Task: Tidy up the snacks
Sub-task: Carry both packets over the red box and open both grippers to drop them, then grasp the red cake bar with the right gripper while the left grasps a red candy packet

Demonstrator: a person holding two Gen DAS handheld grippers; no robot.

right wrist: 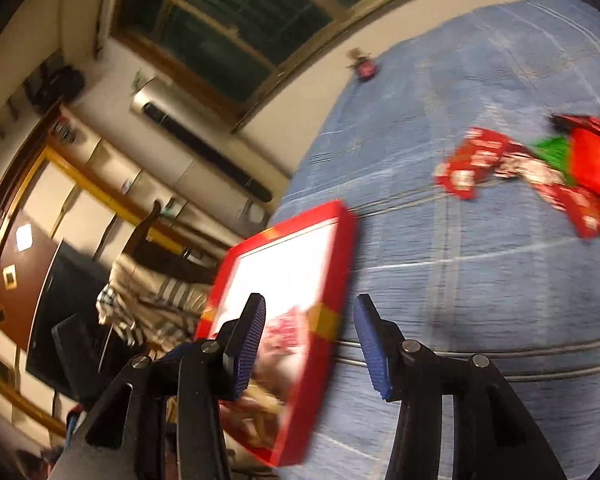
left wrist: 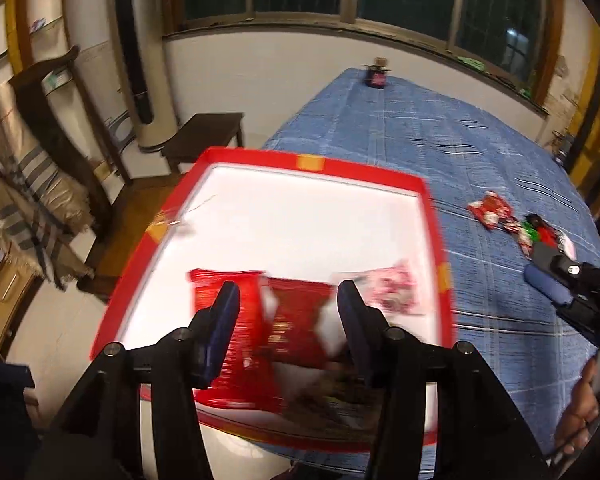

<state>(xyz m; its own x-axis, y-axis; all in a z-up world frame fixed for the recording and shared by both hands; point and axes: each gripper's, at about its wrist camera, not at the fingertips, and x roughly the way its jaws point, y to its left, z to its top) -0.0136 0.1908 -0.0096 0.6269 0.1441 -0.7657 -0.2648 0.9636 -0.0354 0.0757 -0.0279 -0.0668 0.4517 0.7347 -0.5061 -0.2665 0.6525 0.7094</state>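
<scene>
A shallow red box point(left wrist: 432, 220) with a white inside lies on the blue cloth at its left edge. Inside lie two red snack packets point(left wrist: 296, 320) and a pink-white packet point(left wrist: 396, 288), all blurred. My left gripper point(left wrist: 290, 300) hangs over them, open; the red packets show between its fingers, and the pads do not press on them. My right gripper point(right wrist: 310, 316) is open and empty above the red box's right rim point(right wrist: 340, 248). It also shows at the right edge of the left wrist view point(left wrist: 556, 280). Several loose snacks point(left wrist: 492, 210) point(right wrist: 480, 160) lie on the cloth to the right.
The blue cloth point(left wrist: 420, 128) reaches back to the wall under a window. A small dark red object point(left wrist: 376, 76) stands at its far end. Left of it are a wooden stool point(left wrist: 208, 132), a chair draped with a blanket point(left wrist: 40, 184) and a tall air conditioner point(left wrist: 140, 60).
</scene>
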